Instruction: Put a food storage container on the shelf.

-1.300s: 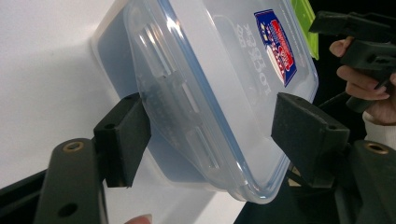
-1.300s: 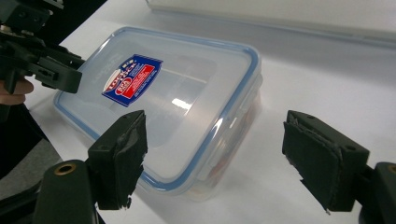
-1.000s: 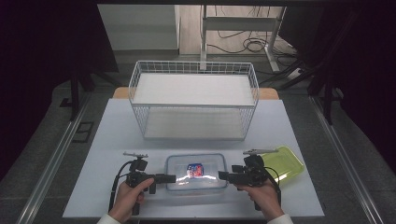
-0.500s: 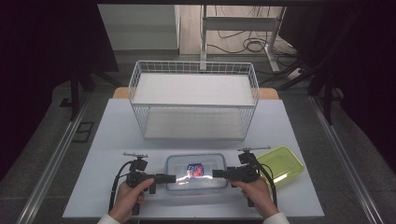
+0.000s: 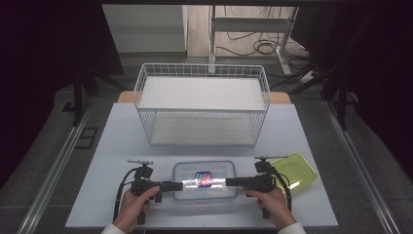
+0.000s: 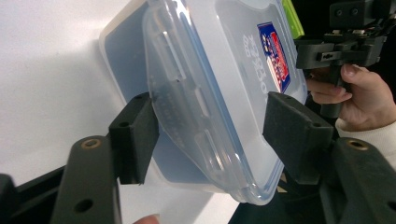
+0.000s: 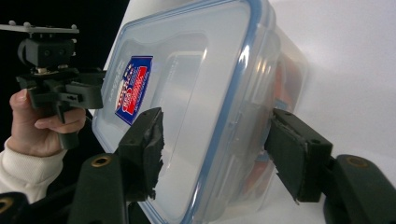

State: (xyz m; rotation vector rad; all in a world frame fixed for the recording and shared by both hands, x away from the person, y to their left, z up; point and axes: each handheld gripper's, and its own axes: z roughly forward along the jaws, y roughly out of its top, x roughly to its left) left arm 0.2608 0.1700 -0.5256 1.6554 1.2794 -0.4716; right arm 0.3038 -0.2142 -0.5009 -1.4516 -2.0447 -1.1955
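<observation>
The left gripper (image 5: 179, 185) clamps the left end of the clear lidded container (image 5: 205, 179), its 2 jaws half closed on top and bottom. The right gripper (image 5: 229, 182) has just been closing its jaws over the container's right end, lid and base between its pads. The container sits on the white table (image 5: 117, 146), near the front edge, before a wire basket (image 5: 202, 105), with a green lid (image 5: 294, 170) to its right.

We take this for a lab or test room: the white table (image 5: 122, 146) stands alone on a grey floor between dark curtained sides. Beyond the table, past the wire basket (image 5: 202, 109), loose cables (image 5: 253, 46) lie under a metal desk frame (image 5: 253, 24). Aluminium rails (image 5: 58, 165) flank the table.
</observation>
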